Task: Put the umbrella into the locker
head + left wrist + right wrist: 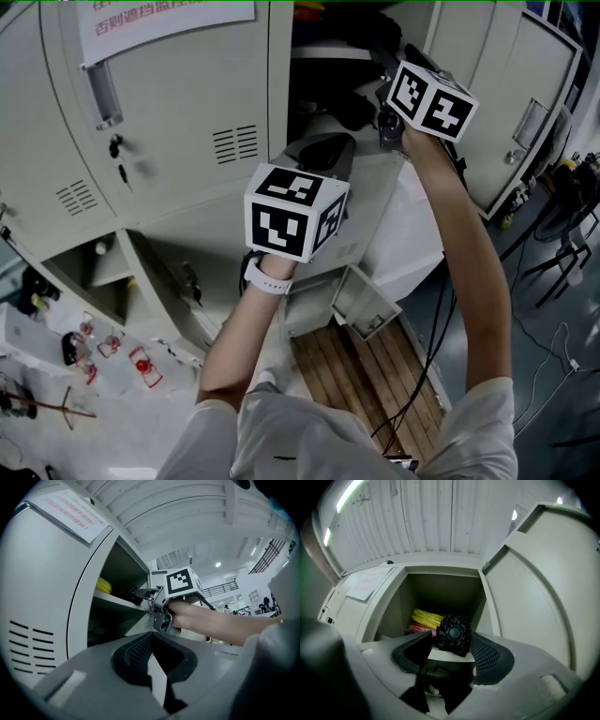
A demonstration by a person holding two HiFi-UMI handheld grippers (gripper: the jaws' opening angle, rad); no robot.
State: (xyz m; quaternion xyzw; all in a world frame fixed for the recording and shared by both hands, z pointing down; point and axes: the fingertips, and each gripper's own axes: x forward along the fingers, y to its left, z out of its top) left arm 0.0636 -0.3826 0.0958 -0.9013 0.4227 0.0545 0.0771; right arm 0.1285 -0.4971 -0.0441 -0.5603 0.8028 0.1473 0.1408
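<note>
Right claw (pixel 452 642), jaws apart, flanks the umbrella (pixel 453 633) on the locker shelf (pixel 442 655).

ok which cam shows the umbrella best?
Right gripper view: the black folded umbrella sits end-on, centred between that gripper's jaws at the locker opening. Left gripper view catches only a dark bit on the shelf just beyond the right gripper; head view shows nothing I can identify as it.
</note>
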